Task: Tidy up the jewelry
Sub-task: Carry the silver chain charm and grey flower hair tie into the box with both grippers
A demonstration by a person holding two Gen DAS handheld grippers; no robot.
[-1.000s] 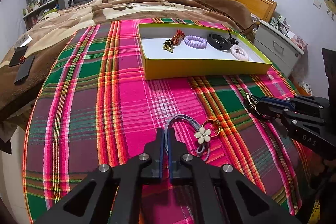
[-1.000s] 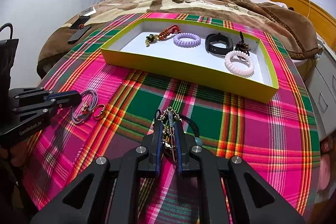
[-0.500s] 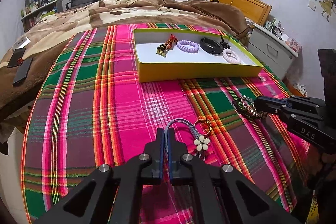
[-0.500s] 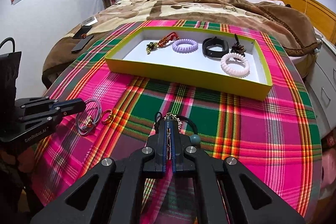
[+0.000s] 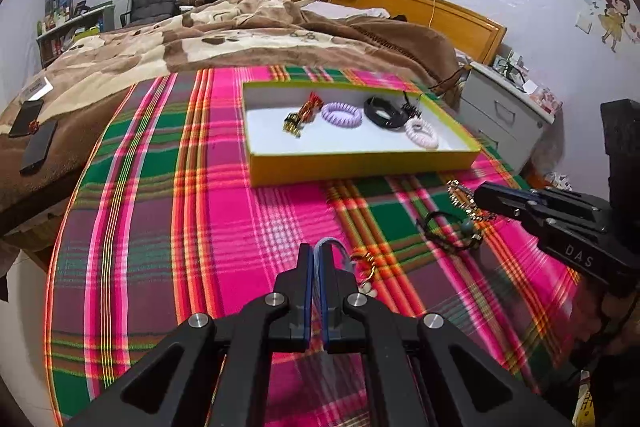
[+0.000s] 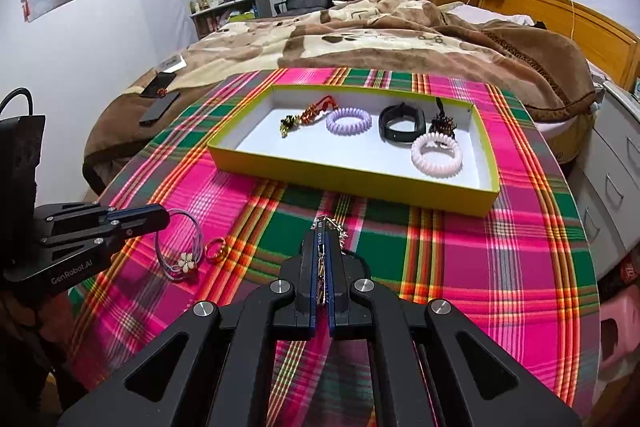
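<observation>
- The left hand-held gripper [image 5: 317, 255] is clamped on a bluish loop with a flower charm [image 6: 181, 251], near a gold ring [image 6: 216, 249] at the tabletop's 8 o'clock edge.
- The right hand-held gripper [image 6: 320, 227] has just closed; its jaws pinch a gold chain [image 6: 325, 227] at 6 o'clock.
- A black cord bracelet [image 5: 448, 231] lies loose on the plaid cloth [image 6: 440, 259] beneath it.
- The yellow tray [image 6: 344, 179] at 12 o'clock holds a red-gold charm [image 6: 308, 115], lilac coil [image 6: 348, 119], black band [image 6: 402, 123], dark beaded piece [image 6: 442, 125] and pink coil [image 6: 437, 155].
- Nothing stands between either gripper and the tray's near wall.
</observation>
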